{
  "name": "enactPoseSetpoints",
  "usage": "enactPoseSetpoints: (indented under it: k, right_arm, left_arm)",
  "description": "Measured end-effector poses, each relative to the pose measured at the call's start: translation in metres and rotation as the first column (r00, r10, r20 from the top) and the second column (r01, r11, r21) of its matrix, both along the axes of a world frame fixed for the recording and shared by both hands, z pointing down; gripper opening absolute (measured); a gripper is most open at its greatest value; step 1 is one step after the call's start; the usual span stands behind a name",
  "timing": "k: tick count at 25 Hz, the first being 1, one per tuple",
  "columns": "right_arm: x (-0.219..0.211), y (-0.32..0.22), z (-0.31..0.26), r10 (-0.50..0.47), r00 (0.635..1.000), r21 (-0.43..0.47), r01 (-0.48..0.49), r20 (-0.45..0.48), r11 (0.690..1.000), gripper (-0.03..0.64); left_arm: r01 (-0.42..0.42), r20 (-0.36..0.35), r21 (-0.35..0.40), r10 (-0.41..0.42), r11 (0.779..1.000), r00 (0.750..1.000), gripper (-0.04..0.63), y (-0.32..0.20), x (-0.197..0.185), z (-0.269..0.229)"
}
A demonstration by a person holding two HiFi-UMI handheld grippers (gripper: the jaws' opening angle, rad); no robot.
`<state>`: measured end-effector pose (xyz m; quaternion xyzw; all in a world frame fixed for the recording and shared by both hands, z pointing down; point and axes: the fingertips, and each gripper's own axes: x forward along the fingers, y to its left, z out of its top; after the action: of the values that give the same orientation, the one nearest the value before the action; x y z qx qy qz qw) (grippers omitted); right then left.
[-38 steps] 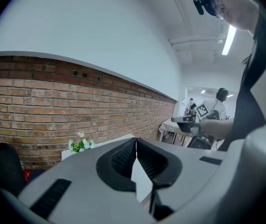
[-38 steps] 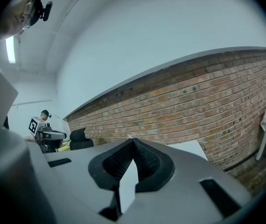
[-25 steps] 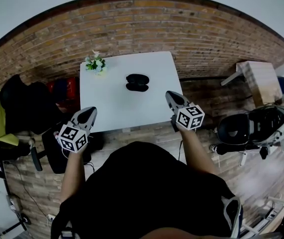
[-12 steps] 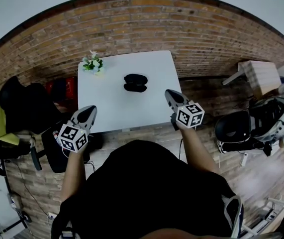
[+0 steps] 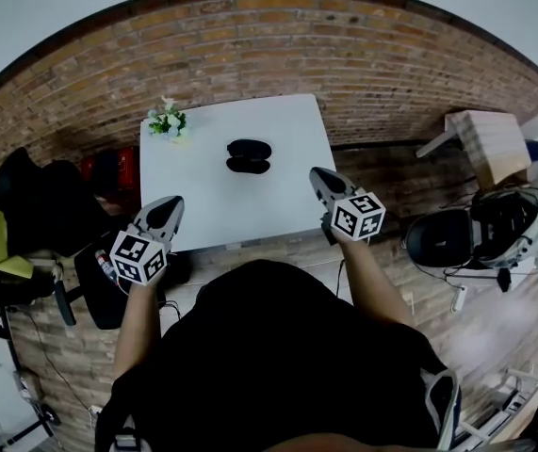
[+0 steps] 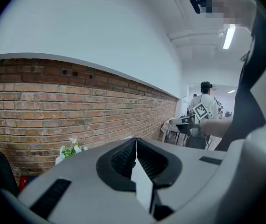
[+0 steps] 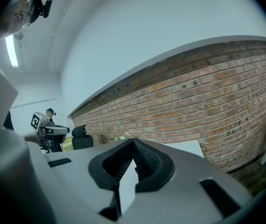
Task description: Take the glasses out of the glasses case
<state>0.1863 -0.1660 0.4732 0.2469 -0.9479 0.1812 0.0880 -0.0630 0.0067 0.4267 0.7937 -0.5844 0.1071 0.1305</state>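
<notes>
Head view: looks steeply down on a white table (image 5: 221, 205) set against a brick wall (image 5: 278, 55). Finds the dark glasses case (image 5: 249, 155) lying on the table's far half, toward the middle, with a small bunch of flowers (image 5: 167, 121) at the far left corner. Cannot tell from here whether the case stands open or shut. Places the left claw (image 5: 167, 203) over the table's near left corner and the right claw (image 5: 317, 173) by its right edge, both well apart from the case.

Left gripper view: shows the left claw (image 6: 135, 146) clenched tight on nothing. Beyond it, takes in the brick wall, the flowers (image 6: 70, 149) low at left, and the right claw (image 6: 199, 111) off to the right.

Right gripper view: shows the right claw (image 7: 133, 148) clenched likewise, empty. Past it, catches a corner of the table (image 7: 188, 148) and the left claw (image 7: 42, 122) at far left.
</notes>
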Motion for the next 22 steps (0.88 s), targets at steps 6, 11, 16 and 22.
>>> enactPoseSetpoints:
  k: [6, 11, 16, 22]
  right_arm:
    - [0.010, -0.001, 0.001, 0.003, 1.000, -0.008, -0.003, -0.006, 1.000, 0.015]
    - [0.007, 0.004, 0.001, -0.014, 1.000, -0.004, 0.014, -0.015, 1.000, 0.015]
    - [0.000, 0.006, 0.000, -0.026, 1.000, -0.008, 0.026, -0.006, 1.000, 0.015]
    - [-0.003, 0.009, 0.006, -0.026, 1.000, -0.018, 0.025, -0.008, 1.000, 0.015]
  left_arm:
    - [-0.029, 0.008, 0.012, 0.029, 0.999, 1.000, 0.011, -0.010, 0.015, -0.001]
    - [-0.026, 0.005, 0.013, 0.026, 1.000, 1.000, 0.011, -0.004, 0.018, -0.001]
    - [0.001, 0.013, -0.008, -0.001, 1.000, 1.000, 0.011, 0.008, 0.010, 0.002]
    - [0.000, 0.007, -0.009, 0.000, 1.000, 1.000, 0.012, 0.011, 0.009, 0.004]
